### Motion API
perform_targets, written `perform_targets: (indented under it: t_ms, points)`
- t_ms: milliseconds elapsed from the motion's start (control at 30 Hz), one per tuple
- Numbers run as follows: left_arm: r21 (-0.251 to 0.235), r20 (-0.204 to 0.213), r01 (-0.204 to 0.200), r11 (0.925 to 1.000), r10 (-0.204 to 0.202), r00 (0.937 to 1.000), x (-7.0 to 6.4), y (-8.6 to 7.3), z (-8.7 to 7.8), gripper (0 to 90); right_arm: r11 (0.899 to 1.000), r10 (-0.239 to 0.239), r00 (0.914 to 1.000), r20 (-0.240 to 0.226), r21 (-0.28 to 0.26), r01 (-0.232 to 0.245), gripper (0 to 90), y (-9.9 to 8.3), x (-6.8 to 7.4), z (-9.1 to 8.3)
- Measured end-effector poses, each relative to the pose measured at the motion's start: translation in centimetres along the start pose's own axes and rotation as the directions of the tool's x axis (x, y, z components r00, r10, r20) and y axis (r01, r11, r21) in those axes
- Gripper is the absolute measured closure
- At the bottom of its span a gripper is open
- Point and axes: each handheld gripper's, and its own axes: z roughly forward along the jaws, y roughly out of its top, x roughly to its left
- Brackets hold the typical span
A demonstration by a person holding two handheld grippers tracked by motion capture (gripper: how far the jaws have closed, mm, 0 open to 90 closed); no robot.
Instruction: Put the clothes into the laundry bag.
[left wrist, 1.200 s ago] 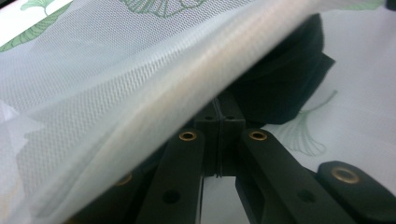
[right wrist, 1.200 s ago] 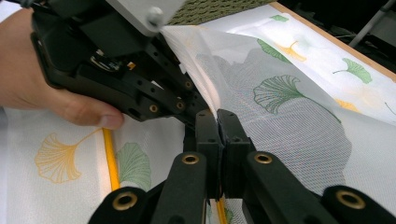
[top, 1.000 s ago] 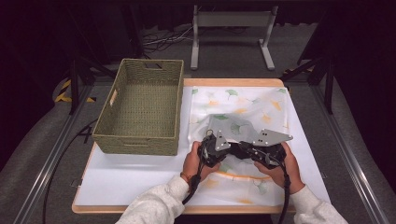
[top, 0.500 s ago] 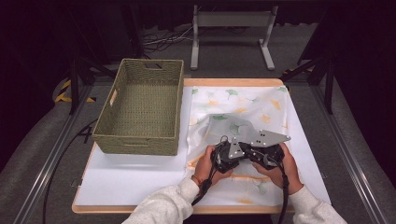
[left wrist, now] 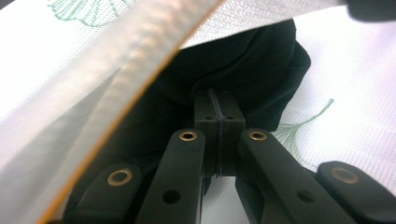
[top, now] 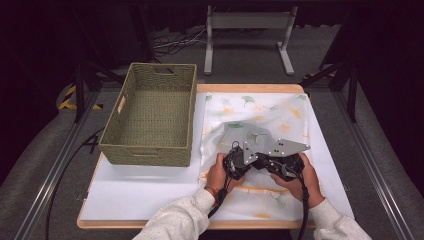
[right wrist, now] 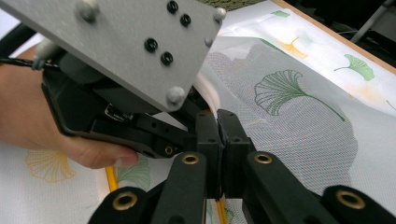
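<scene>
Left tool (top: 239, 161) and right tool (top: 278, 162), side by side, jaws pinched shut on near hem of ginkgo-print cloth (top: 260, 112). Rest of cloth spread away across tabletop (top: 140, 192), long axis running forward; basket (top: 152, 117) to left, nearer left tool.

Both hands bring the left gripper (top: 239, 161) and right gripper (top: 280, 165) together, jaws closed.

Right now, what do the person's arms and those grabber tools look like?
Both arms wear pale grey sleeves. The left gripper and the right gripper are black, and each carries a grey three-cornered plate with dark screws. The jaws are black bars with brass-coloured rivets. A black cable trails from each.
</scene>
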Motion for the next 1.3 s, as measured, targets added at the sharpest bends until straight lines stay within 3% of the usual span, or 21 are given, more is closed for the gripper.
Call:
perform_targets:
  t_ms: [200, 467, 600, 800, 933, 1100, 1300]
  points:
    - [-0.021, 0.085, 0.000, 0.9998, 0.001, 0.9963, 0.1, 0.1, -1.6, 89.1, 1.000, -0.005, 1.0000, -0.002, -0.009, 0.005, 89.2, 0.0, -0.1, -0.2]
    - [-0.023, 0.150, -0.022, 0.9995, 0.025, 0.9884, 0.2, -0.1, -3.7, 88.2, 1.000, -0.010, 0.9999, -0.002, -0.014, 0.010, 89.2, 0.0, 0.1, -0.6]
    - [-0.035, 0.175, -0.029, 0.9990, 0.034, 0.9840, 0.5, -0.5, -5.9, 87.7, 1.000, -0.015, 0.9999, -0.006, -0.017, 0.015, 89.2, 0.0, 0.1, -0.8]
    - [-0.059, 0.151, -0.044, 0.9973, 0.053, 0.9871, 1.4, -1.7, -9.5, 87.3, 1.000, -0.017, 0.9997, -0.015, -0.022, 0.017, 89.1, 0.1, 0.0, -1.3]
    - [-0.070, 0.135, -0.041, 0.9967, 0.050, 0.9896, 2.1, -2.8, -11.0, 87.3, 0.999, -0.028, 0.9993, -0.023, -0.025, 0.028, 89.2, 0.3, 0.0, -1.5]
    - [-0.081, 0.112, -0.017, 0.9965, 0.026, 0.9934, 3.2, -4.0, -12.9, 87.1, 0.999, -0.031, 0.9991, -0.028, -0.020, 0.031, 89.1, 0.4, 0.0, -1.7]
    - [-0.114, 0.054, 0.011, 0.9934, -0.005, 0.9985, 4.9, -4.8, -15.4, 86.9, 0.999, -0.034, 0.9990, -0.031, -0.018, 0.033, 89.1, 0.4, 0.1, -1.8]
